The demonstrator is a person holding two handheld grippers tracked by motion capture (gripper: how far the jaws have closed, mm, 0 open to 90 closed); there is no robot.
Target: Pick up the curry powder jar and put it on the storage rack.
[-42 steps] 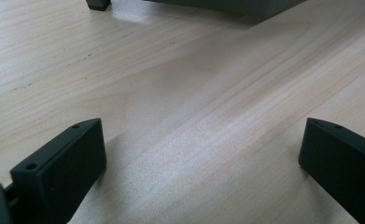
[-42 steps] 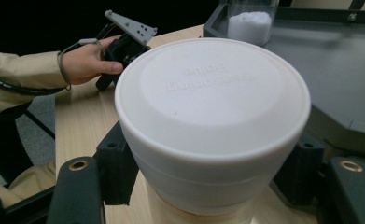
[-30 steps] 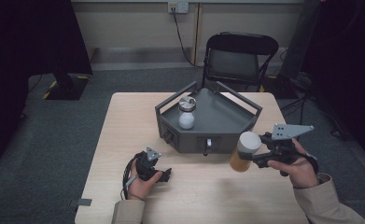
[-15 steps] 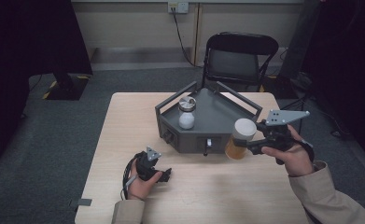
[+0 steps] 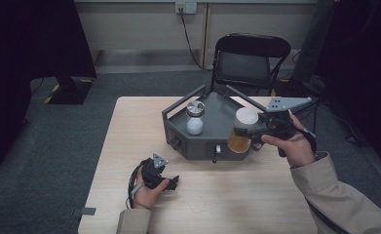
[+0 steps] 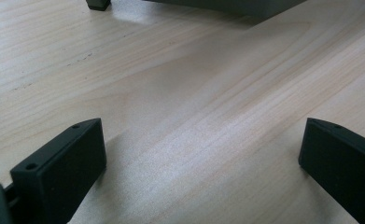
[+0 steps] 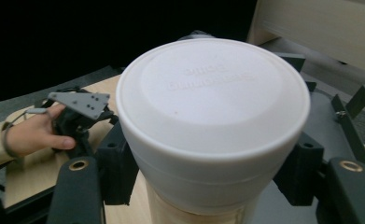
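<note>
My right gripper [image 5: 249,132] is shut on an amber jar with a white lid [image 5: 242,127], held in the air over the front right corner of the dark grey tray [image 5: 217,122]. In the right gripper view the white lid [image 7: 213,100] sits between the two black jaws. A small jar with a silver lid and white contents [image 5: 195,118] stands inside the tray. My left gripper [image 5: 174,181] rests low on the table near its front left and is open; in the left gripper view its fingers [image 6: 61,163] stand wide apart over bare wood.
The light wooden table [image 5: 129,131] has bare wood left of and in front of the tray. A black folding chair [image 5: 249,61] stands behind the table. The tray has raised handle bars [image 5: 180,100] along its rim.
My right gripper has carried the amber jar up and leftward from the table's right side toward the tray's front right corner. The left gripper has stayed still.
</note>
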